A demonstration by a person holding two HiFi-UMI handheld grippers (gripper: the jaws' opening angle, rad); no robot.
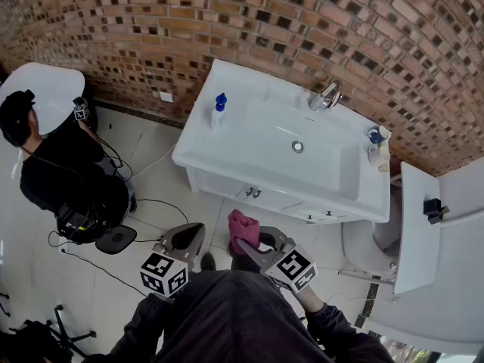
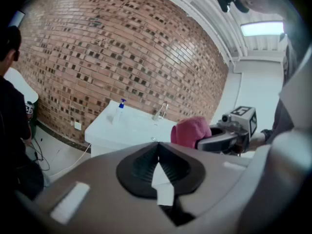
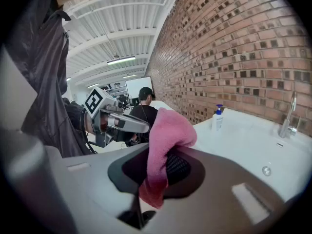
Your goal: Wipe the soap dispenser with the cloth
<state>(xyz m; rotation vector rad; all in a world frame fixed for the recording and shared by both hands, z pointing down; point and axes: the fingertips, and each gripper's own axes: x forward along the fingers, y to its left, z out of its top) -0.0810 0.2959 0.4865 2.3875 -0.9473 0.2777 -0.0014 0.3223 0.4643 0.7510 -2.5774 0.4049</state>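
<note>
A white soap dispenser (image 1: 218,110) with a blue pump stands upright at the left back corner of the white sink unit (image 1: 227,169). It also shows far off in the left gripper view as the dispenser (image 2: 118,112) and in the right gripper view as the dispenser (image 3: 217,118). My right gripper (image 1: 243,242) is shut on a pink cloth (image 1: 243,229), which bunches above the jaws as the cloth (image 3: 163,143). My left gripper (image 1: 190,237) is shut and empty, to the left of the right one. Both hang over the floor in front of the sink, well short of the dispenser.
A chrome tap (image 1: 328,95) sits at the sink's back edge, small bottles (image 1: 376,146) on its right rim. A brick wall (image 1: 302,29) runs behind. A person in black (image 1: 64,172) crouches at the left among cables. A white toilet (image 1: 431,248) stands at the right.
</note>
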